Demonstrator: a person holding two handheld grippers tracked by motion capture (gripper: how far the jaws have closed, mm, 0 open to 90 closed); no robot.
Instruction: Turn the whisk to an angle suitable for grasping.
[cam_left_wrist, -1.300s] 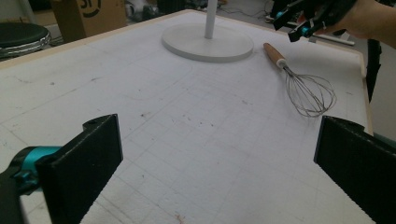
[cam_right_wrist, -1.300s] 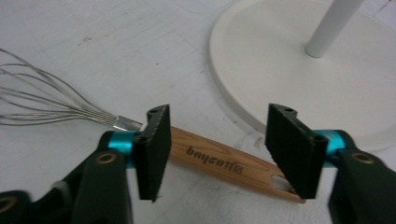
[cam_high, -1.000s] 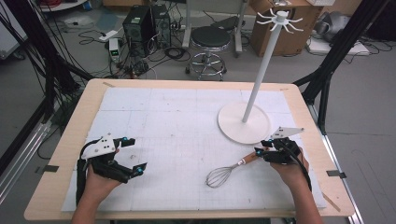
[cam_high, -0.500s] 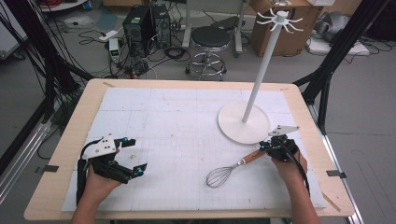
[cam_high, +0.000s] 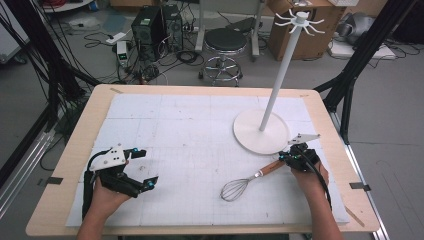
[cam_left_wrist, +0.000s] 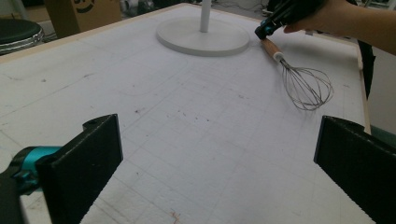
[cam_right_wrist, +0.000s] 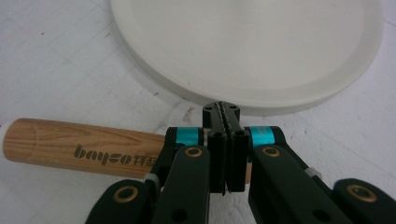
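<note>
A wire whisk with a wooden handle lies on the white mat, handle toward the right. My right gripper sits at the handle's far end, beside the round base of a white stand. Its jaws are pressed together, with the handle running underneath them; nothing shows between the pads. My left gripper rests at the front left of the mat, jaws wide apart and empty. From it I see the whisk and the right gripper across the table.
The white stand has a tall pole topped with hook arms and stands at the back right of the mat. The wooden table edge frames the mat. A stool and cables lie on the floor beyond.
The right gripper's jaws have drawn together at the end of the whisk handle. The left gripper and the whisk have kept still.
</note>
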